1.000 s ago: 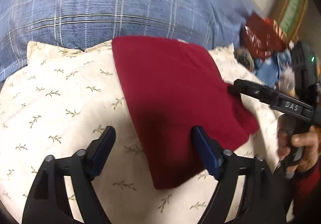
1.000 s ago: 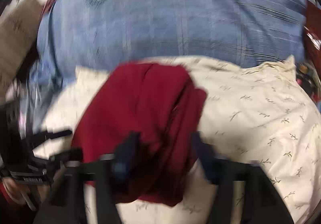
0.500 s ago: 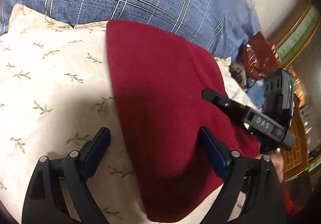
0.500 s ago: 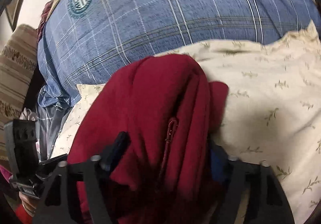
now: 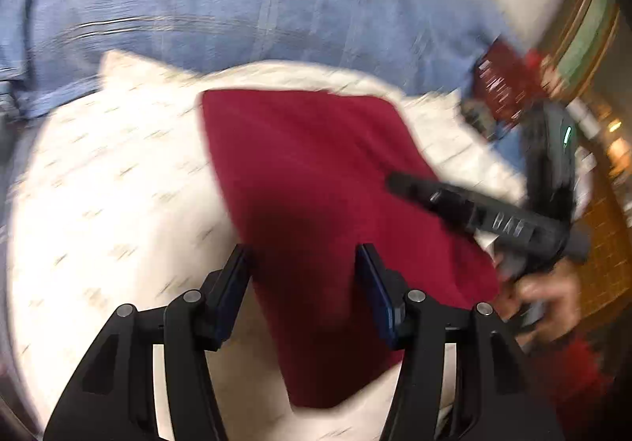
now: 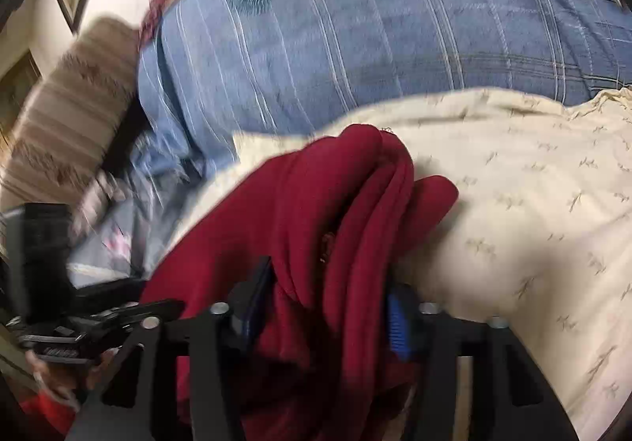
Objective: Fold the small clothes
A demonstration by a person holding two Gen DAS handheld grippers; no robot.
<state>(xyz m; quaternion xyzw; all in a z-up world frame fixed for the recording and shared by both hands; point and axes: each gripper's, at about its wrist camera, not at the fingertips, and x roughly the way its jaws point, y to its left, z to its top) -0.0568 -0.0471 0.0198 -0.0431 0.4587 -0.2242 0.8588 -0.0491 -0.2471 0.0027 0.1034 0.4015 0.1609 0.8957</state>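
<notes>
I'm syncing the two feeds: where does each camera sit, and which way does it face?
Left wrist: rides the left gripper, looking down on the red garment; right gripper and hand visible.
Right wrist: rides the right gripper, bunched garment between its fingers; left gripper visible.
Shared: garment, cream pillow, blue plaid cushion.

surface: cream leaf-print pillow (image 5: 118,180) | on it: folded red garment (image 5: 316,180) | behind: blue plaid bedding (image 5: 237,6)

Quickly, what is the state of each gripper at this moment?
Left gripper: just been closing, jaws astride the folded dark red cloth garment; grip unclear.
Right gripper: closed on that garment's bunched folds.
</notes>
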